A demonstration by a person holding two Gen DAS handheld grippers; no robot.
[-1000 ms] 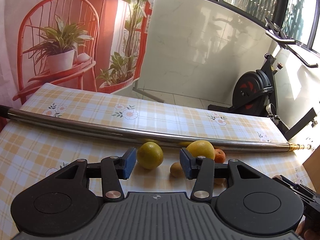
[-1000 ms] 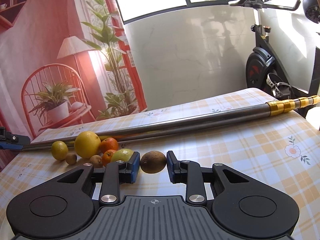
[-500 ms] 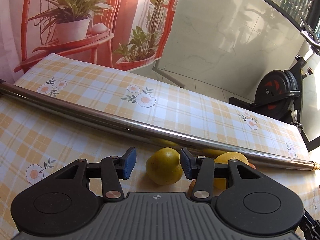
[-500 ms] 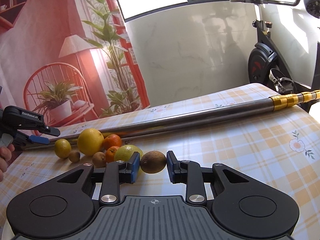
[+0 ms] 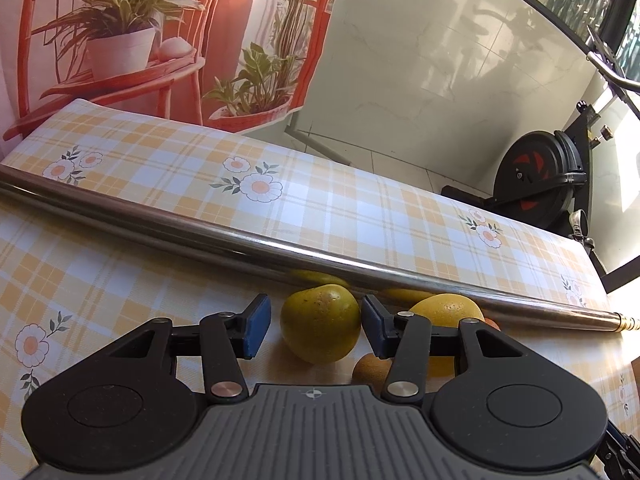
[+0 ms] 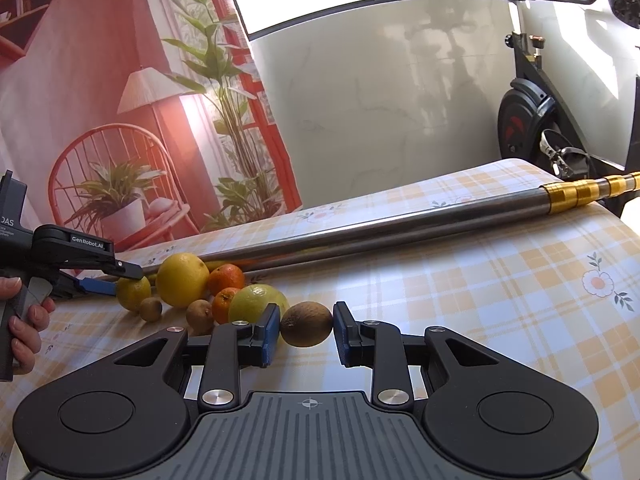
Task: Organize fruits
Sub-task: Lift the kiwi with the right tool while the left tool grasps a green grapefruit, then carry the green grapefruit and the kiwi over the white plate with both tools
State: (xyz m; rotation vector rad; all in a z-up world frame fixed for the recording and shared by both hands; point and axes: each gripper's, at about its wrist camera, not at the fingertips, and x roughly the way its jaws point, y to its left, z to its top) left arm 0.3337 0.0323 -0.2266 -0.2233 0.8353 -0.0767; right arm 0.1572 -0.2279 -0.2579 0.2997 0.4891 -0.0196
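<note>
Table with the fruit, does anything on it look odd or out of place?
Yes: a long metal pole with a gold end lies across the tablecloth, right behind the fruit pile. It is no kitchen thing, and it hems the fruit in. Nothing looks spilled or damaged.

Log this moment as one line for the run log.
left gripper: open, straddling yellow-green citrus | right gripper: open, straddling brown kiwi | both fruits on table, ungrasped | metal pole behind fruit row
</note>
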